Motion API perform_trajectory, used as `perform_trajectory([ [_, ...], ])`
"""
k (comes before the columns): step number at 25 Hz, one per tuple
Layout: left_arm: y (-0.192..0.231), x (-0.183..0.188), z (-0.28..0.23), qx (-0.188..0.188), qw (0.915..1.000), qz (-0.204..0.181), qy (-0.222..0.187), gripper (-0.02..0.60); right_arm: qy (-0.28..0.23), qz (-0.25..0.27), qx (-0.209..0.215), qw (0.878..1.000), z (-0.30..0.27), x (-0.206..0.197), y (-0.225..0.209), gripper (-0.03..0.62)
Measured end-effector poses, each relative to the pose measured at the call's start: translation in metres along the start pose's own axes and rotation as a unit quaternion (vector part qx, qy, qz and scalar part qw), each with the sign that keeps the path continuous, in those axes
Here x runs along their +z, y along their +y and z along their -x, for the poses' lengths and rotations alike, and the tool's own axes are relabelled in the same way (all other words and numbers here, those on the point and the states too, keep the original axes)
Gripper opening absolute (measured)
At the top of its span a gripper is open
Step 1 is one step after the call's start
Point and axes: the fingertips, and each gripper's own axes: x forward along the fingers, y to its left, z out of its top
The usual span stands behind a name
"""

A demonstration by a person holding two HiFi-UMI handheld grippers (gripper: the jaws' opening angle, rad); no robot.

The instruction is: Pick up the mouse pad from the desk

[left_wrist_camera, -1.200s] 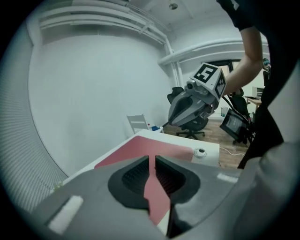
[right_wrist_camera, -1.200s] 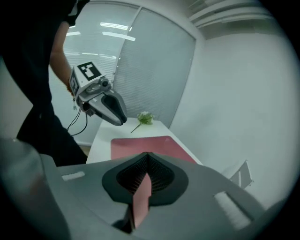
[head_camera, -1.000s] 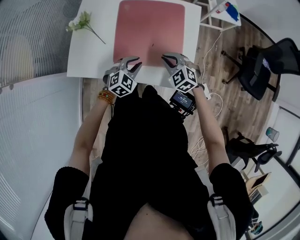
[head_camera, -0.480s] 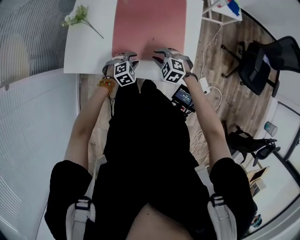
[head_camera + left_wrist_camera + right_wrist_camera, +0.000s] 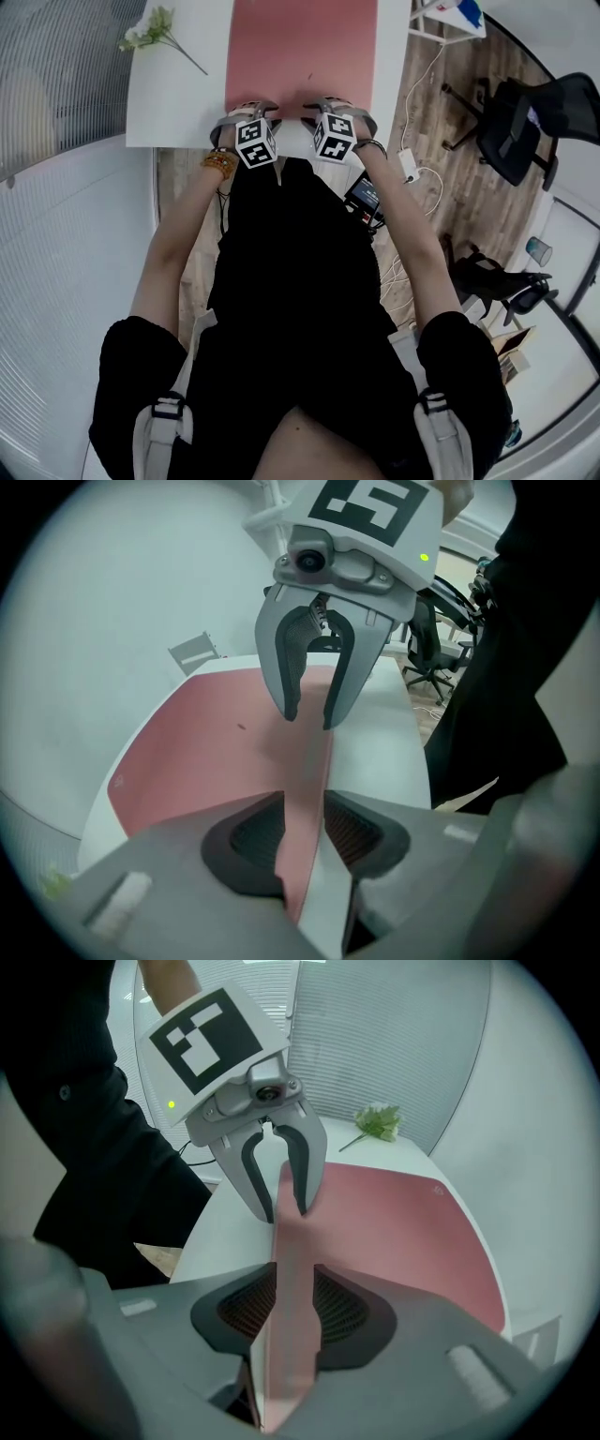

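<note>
A pink mouse pad [image 5: 300, 47] lies flat on the white desk [image 5: 178, 103]. Both grippers point steeply down at its near edge, side by side. My left gripper [image 5: 251, 111] stands open, and the pad's edge [image 5: 206, 752] runs between its pads [image 5: 253, 841] with desk showing beside it. My right gripper [image 5: 323, 105] has just been opening its jaws. It straddles the same edge [image 5: 394, 1232], pads apart, gripping nothing. Each gripper sees the other ahead: the right one [image 5: 309, 714] and the left one [image 5: 281, 1211], both open over the edge.
A flower sprig [image 5: 155, 36] lies at the desk's far left corner. To the right of the desk is a wooden floor with cables and a power strip [image 5: 410, 169], a black office chair [image 5: 525, 122] and a small white stand [image 5: 450, 19]. A frosted partition [image 5: 56, 84] runs along the left.
Both grippers have moved forward and down onto the pad's near edge and drawn closer together. The pad has not shifted on the desk.
</note>
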Motion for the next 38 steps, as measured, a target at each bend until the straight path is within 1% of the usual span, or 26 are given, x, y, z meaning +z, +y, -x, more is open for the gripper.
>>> perform_trajectory([
  [4, 0.002, -0.004, -0.005, -0.010, 0.9999, 0.003, 0.003, 0.141, 0.009, -0.005, 0.017, 1.000, -0.014, 0.000, 0.004, 0.160],
  [8, 0.005, -0.009, -0.011, -0.006, 0.9998, -0.002, 0.018, 0.141, 0.010, -0.002, 0.035, 0.999, -0.022, 0.000, 0.006, 0.160],
  [11, 0.003, -0.007, -0.012, -0.011, 0.9998, 0.005, 0.018, 0.141, 0.006, -0.002, 0.051, 0.999, -0.026, 0.002, 0.009, 0.160],
  [17, 0.005, -0.009, -0.005, -0.008, 0.9997, 0.020, 0.012, 0.141, 0.019, 0.032, 0.058, 0.998, -0.035, 0.005, 0.014, 0.163],
  [19, 0.005, -0.008, -0.002, -0.013, 0.9995, 0.029, 0.007, 0.141, 0.019, 0.037, 0.056, 0.998, -0.034, 0.005, 0.012, 0.166],
  [22, 0.002, -0.005, 0.000, -0.018, 0.9994, 0.030, -0.001, 0.141, 0.014, 0.022, 0.054, 0.998, -0.034, 0.005, 0.009, 0.172],
  [26, -0.007, 0.002, -0.004, -0.028, 0.9992, 0.026, -0.013, 0.141, 0.011, 0.002, 0.062, 0.998, -0.033, 0.003, 0.010, 0.175],
  [28, -0.011, 0.006, -0.008, -0.033, 0.9990, 0.025, -0.017, 0.141, 0.008, 0.001, 0.052, 0.999, -0.031, 0.004, 0.007, 0.176],
  [29, -0.013, 0.007, -0.011, -0.034, 0.9990, 0.023, -0.018, 0.141, 0.005, 0.001, 0.032, 0.999, -0.030, 0.004, 0.001, 0.175],
  [30, -0.014, 0.008, -0.013, -0.034, 0.9990, 0.022, -0.018, 0.141, 0.002, -0.001, 0.001, 1.000, -0.028, 0.004, -0.010, 0.041],
  [31, -0.014, 0.009, -0.015, -0.033, 0.9991, 0.019, -0.019, 0.141, -0.001, -0.009, -0.029, 1.000, -0.025, 0.003, -0.024, 0.025],
  [32, -0.014, 0.010, -0.017, -0.032, 0.9992, 0.016, -0.019, 0.141, -0.003, -0.022, -0.044, 0.999, -0.021, 0.000, -0.036, 0.023],
  [33, -0.014, 0.011, -0.018, -0.033, 0.9992, 0.011, -0.019, 0.140, -0.004, -0.035, -0.042, 0.999, -0.018, -0.002, -0.043, 0.023],
  [34, -0.013, 0.012, -0.018, -0.035, 0.9992, 0.008, -0.018, 0.140, -0.005, -0.042, -0.028, 0.999, -0.015, -0.004, -0.047, 0.026],
  [35, -0.013, 0.012, -0.018, -0.037, 0.9991, 0.006, -0.018, 0.140, -0.006, -0.043, -0.010, 0.999, -0.013, -0.005, -0.046, 0.047],
  [37, -0.013, 0.013, -0.017, -0.040, 0.9990, 0.005, -0.018, 0.140, -0.011, -0.038, 0.026, 0.999, -0.009, -0.005, -0.036, 0.110],
  [38, -0.013, 0.013, -0.017, -0.041, 0.9990, 0.004, -0.018, 0.140, -0.014, -0.035, 0.043, 0.998, -0.009, -0.004, -0.028, 0.155],
])
